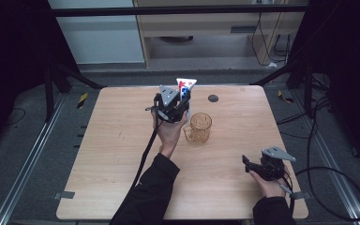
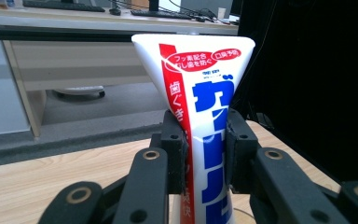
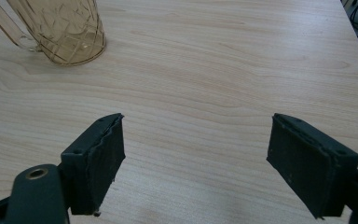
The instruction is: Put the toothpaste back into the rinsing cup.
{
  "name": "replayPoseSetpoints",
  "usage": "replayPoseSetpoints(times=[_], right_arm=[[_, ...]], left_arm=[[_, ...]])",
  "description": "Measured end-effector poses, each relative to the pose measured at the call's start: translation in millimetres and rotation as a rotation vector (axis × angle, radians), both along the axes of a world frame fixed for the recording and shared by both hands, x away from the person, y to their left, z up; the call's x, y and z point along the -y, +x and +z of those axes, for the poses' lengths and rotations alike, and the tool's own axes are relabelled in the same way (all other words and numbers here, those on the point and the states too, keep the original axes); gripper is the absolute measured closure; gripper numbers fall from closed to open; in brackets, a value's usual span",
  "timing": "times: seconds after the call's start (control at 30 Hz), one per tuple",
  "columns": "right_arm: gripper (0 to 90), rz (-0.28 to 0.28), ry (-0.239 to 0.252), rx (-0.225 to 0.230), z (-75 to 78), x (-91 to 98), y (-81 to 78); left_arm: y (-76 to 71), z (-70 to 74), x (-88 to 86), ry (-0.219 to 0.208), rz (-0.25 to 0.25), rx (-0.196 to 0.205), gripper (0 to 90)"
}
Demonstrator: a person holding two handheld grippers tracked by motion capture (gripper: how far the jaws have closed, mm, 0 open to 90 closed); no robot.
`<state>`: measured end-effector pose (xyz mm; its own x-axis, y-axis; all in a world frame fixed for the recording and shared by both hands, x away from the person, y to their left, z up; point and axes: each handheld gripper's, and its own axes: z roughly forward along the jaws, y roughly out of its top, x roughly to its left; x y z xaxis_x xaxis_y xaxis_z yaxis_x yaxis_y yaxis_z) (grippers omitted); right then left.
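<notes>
A white toothpaste tube with red and blue print stands upright between the jaws of my left gripper, which is shut on it. In the high view that left gripper is held above the middle back of the table, the tube sticking out of it. An amber cut-glass mug with a handle stands just to its right; its base appears at the top left of the right gripper view. My right gripper is open over bare wood near the front right.
The wooden table has a small dark round disc near its back edge. Metal rails, cables and dark curtains surround the table. A cable hangs from the left gripper down along the person's forearm.
</notes>
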<state>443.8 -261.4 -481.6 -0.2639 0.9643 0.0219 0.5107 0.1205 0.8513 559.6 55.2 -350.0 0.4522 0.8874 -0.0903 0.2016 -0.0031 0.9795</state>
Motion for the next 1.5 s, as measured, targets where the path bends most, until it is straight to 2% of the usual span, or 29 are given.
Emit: replayPoseSetpoints(times=[0.23,0.57,1.03,1.5], right_arm=[[18.0,0.002,-0.004,-0.006,-0.7,-1.1,0.3],[17.8,0.003,0.000,-0.004,-0.7,-1.3,0.4],[17.8,0.004,0.003,-0.006,-1.0,-1.4,1.0],[17.9,0.012,-0.002,-0.008,-2.2,-2.5,1.9]], left_arm=[[10.2,2.1,11.0,-0.001,0.004,0.014,72.4],[15.2,2.9,28.7,-0.004,-0.004,0.034,72.4],[23.7,-11.8,47.7,-0.002,-0.008,0.024,72.2],[31.2,-30.9,54.4,0.009,-0.020,-0.012,72.0]])
